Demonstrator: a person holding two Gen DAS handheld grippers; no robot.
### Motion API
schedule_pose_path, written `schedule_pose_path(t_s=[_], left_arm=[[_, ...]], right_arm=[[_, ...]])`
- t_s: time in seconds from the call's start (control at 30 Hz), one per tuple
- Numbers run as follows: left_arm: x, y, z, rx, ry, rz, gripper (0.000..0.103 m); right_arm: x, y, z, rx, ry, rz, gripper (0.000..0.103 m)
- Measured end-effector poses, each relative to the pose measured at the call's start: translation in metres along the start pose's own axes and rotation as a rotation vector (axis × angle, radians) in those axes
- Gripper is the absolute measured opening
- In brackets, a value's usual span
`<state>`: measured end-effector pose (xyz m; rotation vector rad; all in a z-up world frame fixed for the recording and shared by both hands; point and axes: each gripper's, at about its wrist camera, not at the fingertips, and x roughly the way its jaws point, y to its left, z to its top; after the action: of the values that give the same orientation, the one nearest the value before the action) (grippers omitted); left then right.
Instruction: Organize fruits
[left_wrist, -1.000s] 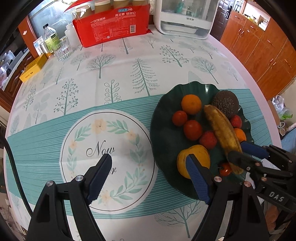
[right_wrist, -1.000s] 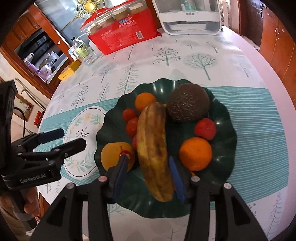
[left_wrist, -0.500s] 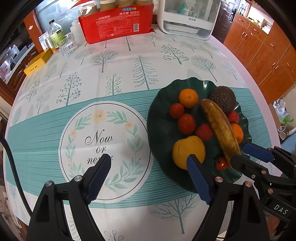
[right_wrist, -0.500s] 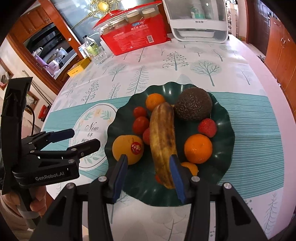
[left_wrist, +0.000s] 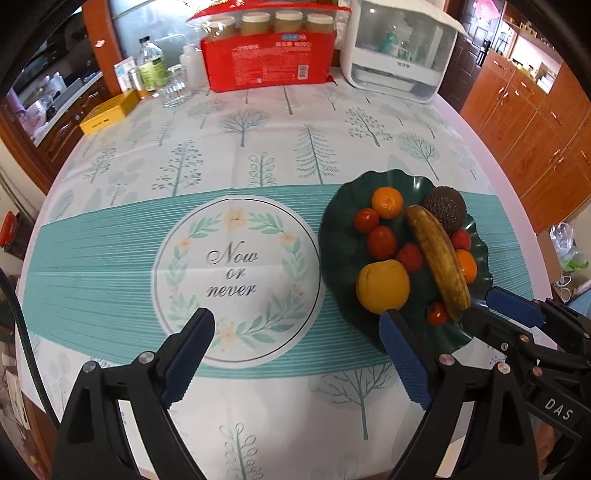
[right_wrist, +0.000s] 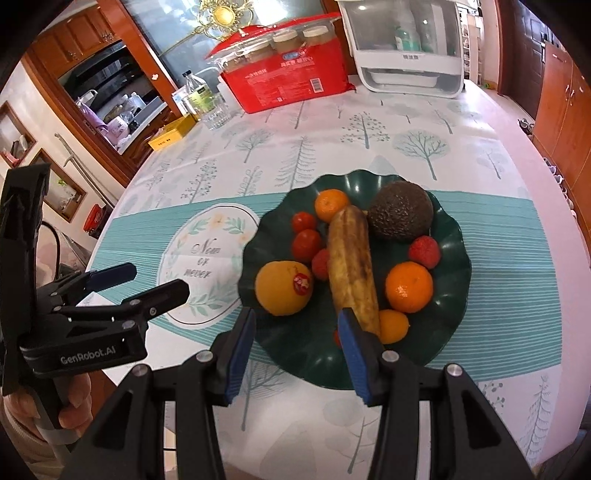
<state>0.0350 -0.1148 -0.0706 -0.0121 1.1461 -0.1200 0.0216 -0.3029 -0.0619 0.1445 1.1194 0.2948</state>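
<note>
Lying lengthwise on the scalloped dark green plate (right_wrist: 452, 306), the browned yellow banana (right_wrist: 352, 266) sits just past the half-open, empty right gripper (right_wrist: 295, 325), one blue finger (right_wrist: 351, 339) hiding its near tip, while the left gripper (left_wrist: 295, 332), just widened, hangs empty beside the plate.

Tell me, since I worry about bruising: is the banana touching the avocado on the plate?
Cannot tell. In the right wrist view the banana tip and the avocado sit very close on the plate, but neither view plainly shows a gap or contact.
</note>
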Motion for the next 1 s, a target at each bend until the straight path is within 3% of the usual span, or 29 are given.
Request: schedule_pose_path(t_s=[0.37, 1.0], left_arm=[[-0.042, 0.025, -0.008, -0.031, -0.061, 0.060, 0.095], [-0.091, 0.026, -0.002, -0.015, -0.161, 0.067, 0.100]], right_arm=[[-0.015, 0.027, 0.004, 0.000, -0.020, -0.024, 0.048], [-0.062, 0.057, 0.011, 0.050, -0.123, -0.155, 0.053]])
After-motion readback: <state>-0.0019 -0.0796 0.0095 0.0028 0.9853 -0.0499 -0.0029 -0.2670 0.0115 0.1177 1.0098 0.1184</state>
